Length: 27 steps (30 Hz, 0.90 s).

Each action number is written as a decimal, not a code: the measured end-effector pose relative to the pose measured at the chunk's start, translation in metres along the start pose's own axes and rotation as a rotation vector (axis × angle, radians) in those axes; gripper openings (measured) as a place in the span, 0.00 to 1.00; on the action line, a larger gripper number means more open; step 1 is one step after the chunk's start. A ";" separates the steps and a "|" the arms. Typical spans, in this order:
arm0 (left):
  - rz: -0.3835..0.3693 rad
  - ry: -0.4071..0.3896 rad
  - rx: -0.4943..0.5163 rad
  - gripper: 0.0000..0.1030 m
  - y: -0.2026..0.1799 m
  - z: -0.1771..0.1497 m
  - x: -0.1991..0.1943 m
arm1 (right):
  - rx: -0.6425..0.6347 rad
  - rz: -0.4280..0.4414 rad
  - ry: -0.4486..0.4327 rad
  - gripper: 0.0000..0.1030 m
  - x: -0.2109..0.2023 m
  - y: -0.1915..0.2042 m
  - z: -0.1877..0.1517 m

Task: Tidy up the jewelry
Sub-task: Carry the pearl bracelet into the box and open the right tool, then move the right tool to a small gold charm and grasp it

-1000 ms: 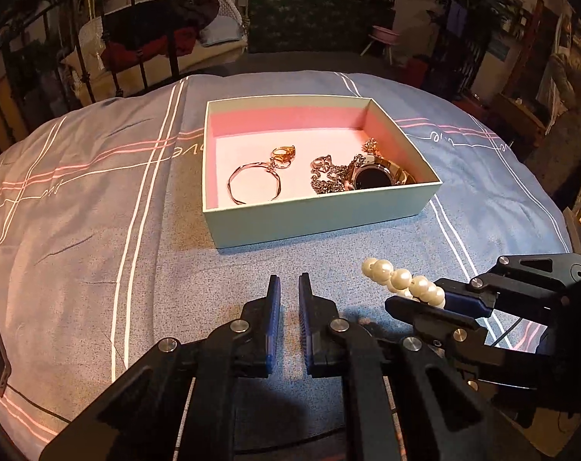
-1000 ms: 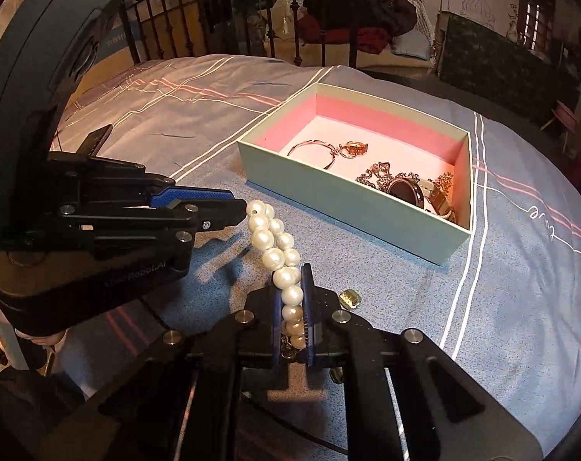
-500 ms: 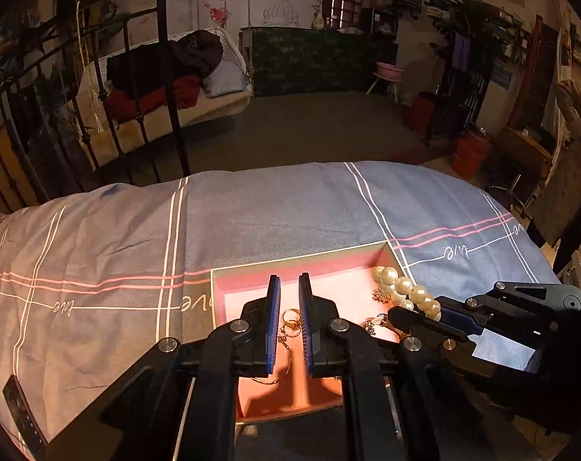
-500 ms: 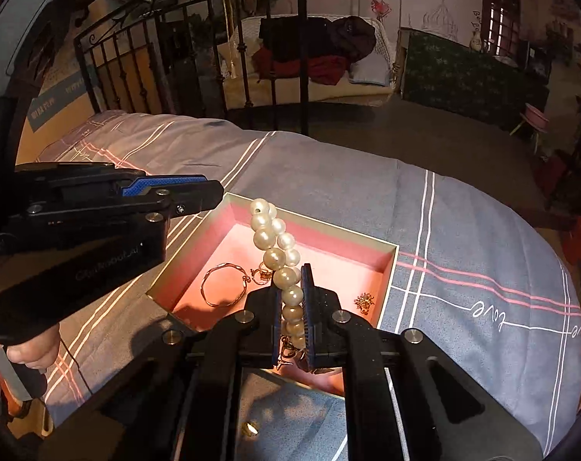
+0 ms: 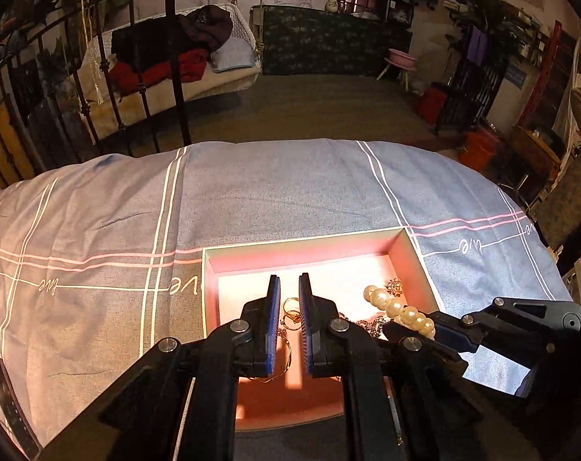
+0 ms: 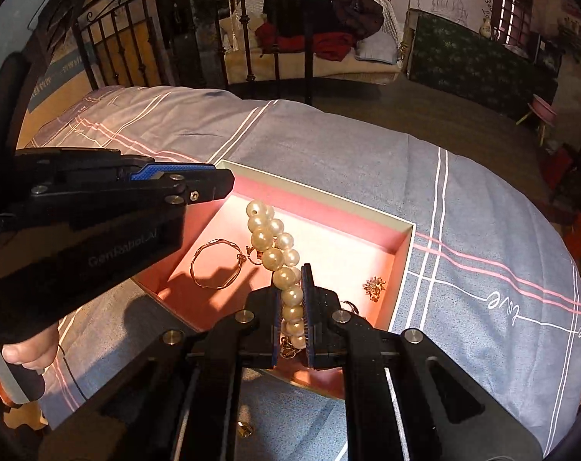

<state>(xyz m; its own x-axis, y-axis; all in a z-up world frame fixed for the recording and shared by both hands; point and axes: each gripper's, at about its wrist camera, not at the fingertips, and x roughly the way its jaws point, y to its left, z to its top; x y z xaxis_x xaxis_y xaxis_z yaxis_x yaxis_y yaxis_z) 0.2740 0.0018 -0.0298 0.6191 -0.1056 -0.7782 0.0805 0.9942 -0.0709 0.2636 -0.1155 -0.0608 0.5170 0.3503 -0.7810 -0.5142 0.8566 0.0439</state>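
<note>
We've got the pearl bracelet [image 6: 278, 257] pinched in the right gripper [image 6: 292, 299]: its fingers [image 6: 309, 307] are pressed onto the lower beads, and the rest of the strand sticks out ahead of the tips, over the jewelry box [image 6: 403, 265]. In the left wrist view the same pearls [image 5: 399, 311] show at the right gripper's tip [image 5: 417, 330], above the box's right half.

The left gripper [image 5: 289, 322] holds nothing; its fingers [image 5: 272, 319] stand apart w/ a narrow gap, hovering over the box [image 5: 415, 261]. Through that gap we see gold rings [image 5: 290, 309] on the box floor.

The box is open, pale green outside, pink inside, sitting on the bed's blue-grey cover [image 6: 328, 142] w/ white and pink stripes. Inside it: a thin gold bangle [image 6: 213, 265] on the left, a small sparkly brooch [image 6: 374, 284] near the right wall, and a bit of chain [image 5: 369, 324] partly hidden behind the grippers.

A small gold piece [image 6: 245, 428] lies on the cover outside the box, near the right gripper's base; can't tell what it is. A dark phone-like object [image 5: 6, 399] lies at the cover's left edge.
</note>
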 end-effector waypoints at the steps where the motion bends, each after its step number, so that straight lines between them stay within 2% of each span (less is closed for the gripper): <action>1: 0.000 -0.001 -0.003 0.10 -0.001 0.001 0.000 | -0.001 0.002 0.003 0.10 0.001 0.000 0.000; 3: 0.001 0.000 -0.009 0.10 -0.001 0.003 0.000 | -0.007 0.009 0.006 0.10 0.002 0.000 -0.001; 4: 0.000 0.001 -0.012 0.13 0.000 0.004 0.001 | -0.014 0.020 0.016 0.10 0.003 0.001 -0.001; 5: 0.003 0.000 -0.014 0.22 0.001 0.004 0.001 | -0.023 0.017 0.026 0.12 0.005 0.002 -0.001; 7: 0.035 -0.026 -0.014 0.86 0.001 0.003 -0.002 | -0.034 -0.041 0.022 0.50 0.003 0.004 -0.006; 8: 0.045 -0.067 -0.013 0.91 0.001 0.000 -0.007 | -0.035 -0.082 -0.002 0.82 -0.001 0.005 -0.010; 9: 0.044 -0.087 -0.006 0.92 0.000 -0.003 -0.011 | -0.039 -0.091 -0.029 0.85 -0.007 0.006 -0.015; 14: 0.021 -0.073 0.015 0.92 0.003 -0.035 -0.024 | 0.050 -0.035 -0.061 0.85 -0.035 -0.001 -0.056; 17: -0.009 -0.049 0.014 0.92 0.004 -0.072 -0.031 | 0.111 0.027 -0.044 0.85 -0.047 -0.001 -0.092; 21: -0.056 0.030 0.004 0.92 -0.003 -0.129 -0.028 | 0.156 0.050 0.013 0.85 -0.049 0.011 -0.134; 23: -0.041 0.075 -0.003 0.92 -0.008 -0.154 -0.020 | 0.165 0.037 0.037 0.84 -0.047 0.017 -0.150; 24: -0.043 0.098 -0.006 0.91 -0.011 -0.164 -0.016 | 0.164 0.037 0.045 0.80 -0.046 0.021 -0.155; 27: 0.023 0.084 0.069 0.91 -0.025 -0.177 -0.013 | 0.139 0.011 0.066 0.77 -0.039 0.034 -0.164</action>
<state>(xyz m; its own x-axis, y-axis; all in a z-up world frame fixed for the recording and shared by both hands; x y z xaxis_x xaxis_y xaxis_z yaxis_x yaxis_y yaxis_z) 0.1260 -0.0179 -0.1280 0.5544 -0.0776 -0.8286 0.1224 0.9924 -0.0111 0.1137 -0.1622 -0.1311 0.4637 0.3381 -0.8190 -0.4176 0.8986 0.1346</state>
